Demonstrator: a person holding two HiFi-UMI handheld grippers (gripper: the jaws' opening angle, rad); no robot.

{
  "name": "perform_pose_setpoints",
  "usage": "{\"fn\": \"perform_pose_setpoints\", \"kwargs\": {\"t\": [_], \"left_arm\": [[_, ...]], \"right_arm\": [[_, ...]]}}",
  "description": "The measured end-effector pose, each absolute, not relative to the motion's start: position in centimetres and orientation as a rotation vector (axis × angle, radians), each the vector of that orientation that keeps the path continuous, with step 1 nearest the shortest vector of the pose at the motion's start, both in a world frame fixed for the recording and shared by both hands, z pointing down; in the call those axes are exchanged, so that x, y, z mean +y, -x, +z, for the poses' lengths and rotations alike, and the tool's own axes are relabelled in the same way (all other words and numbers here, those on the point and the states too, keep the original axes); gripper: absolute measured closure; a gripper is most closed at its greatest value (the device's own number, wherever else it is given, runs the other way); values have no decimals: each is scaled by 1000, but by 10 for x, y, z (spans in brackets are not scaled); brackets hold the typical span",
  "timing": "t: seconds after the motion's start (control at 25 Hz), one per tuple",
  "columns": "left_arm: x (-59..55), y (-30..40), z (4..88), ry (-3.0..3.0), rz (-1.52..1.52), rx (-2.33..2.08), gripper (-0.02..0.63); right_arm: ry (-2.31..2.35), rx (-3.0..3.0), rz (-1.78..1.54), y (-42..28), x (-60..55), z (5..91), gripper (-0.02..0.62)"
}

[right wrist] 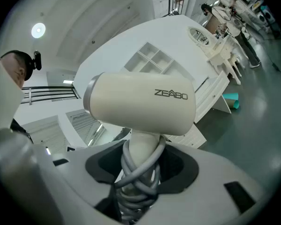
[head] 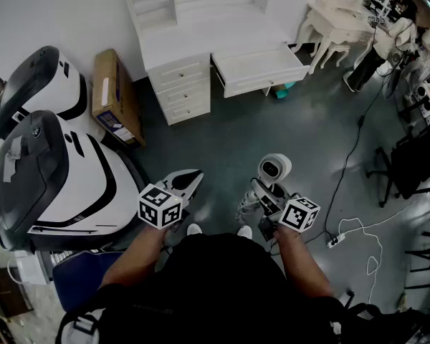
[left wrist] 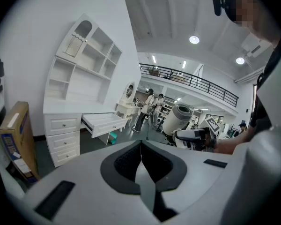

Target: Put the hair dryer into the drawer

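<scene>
Tool in the right hand (right wrist: 143, 171): clamps the handle of the hair dryer (right wrist: 140, 104), jaws spread wide around it. Presses also on the grey cord (right wrist: 152, 159), wound in several turns over the handle. Carries the dryer upright above the jaws, cream-white body lying across, brand letters on the side.

Tool in the left hand (left wrist: 141, 146): shows both jaws pressed together, tips touching, nothing between them. Points a little downward, beside the right one and apart from it.

Further out: drawer (head: 264, 82), pulled open under the white surface (head: 201, 45), well apart from the dryer, across the grey floor (head: 272, 127). To its left, column of three closed drawers (head: 179, 88). Then cardboard box (head: 116, 95), leaning just beside that column. At right, power strip (head: 335, 240) with white cable lying on the floor.
</scene>
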State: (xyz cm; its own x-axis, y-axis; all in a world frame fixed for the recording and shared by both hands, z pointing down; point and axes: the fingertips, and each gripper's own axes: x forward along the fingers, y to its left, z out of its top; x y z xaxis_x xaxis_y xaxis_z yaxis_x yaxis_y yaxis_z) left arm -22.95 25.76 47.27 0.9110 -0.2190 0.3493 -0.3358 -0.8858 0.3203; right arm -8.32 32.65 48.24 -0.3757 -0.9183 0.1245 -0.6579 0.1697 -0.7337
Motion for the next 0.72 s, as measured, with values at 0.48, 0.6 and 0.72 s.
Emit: {"fn": "perform_pose_setpoints", "kwargs": {"t": [0.48,0.6,0.72], "left_arm": [[260,232,476,-2683,444,-418,595],[260,231,475,-2687,441,-416,595],[261,232,477,-2684,441,-415,595]], "right_arm": [[1496,2091,-1029,80,330,479,382],[1491,2094,-1022,81,330,479,383],[1427,2083,-1012,82,331,474,382]]}}
